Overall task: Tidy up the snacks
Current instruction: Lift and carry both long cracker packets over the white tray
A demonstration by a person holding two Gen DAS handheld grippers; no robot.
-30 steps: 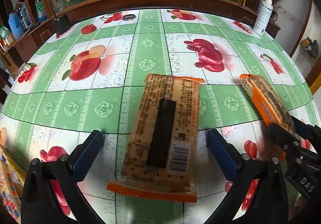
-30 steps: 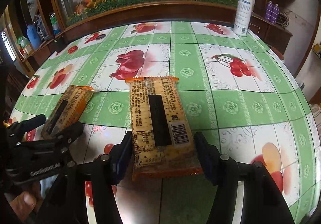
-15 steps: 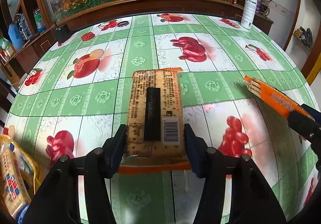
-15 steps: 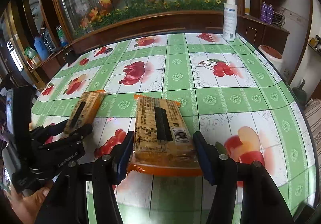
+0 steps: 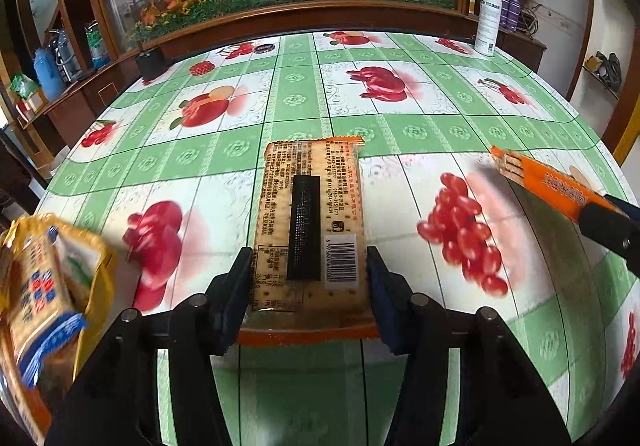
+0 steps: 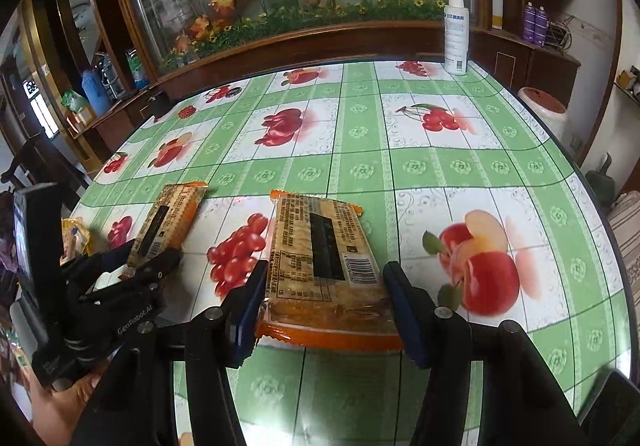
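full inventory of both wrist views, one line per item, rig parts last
cracker packs: 2, orange-edged with tan crackers and black label strip, one in each tool, left pack, right pack
yellow snack bag: 1, yellow with blue and white packs inside, table's near left edge
spray bottle: 1, white, far right of table
tablecloth: 1, green and white with red fruit prints, covers the table
black holder: 1, far left table edge; contents unclear
purple cans: 2, side cabinet beyond the table
left tool: shut on its cracker pack
right tool: shut on its cracker pack
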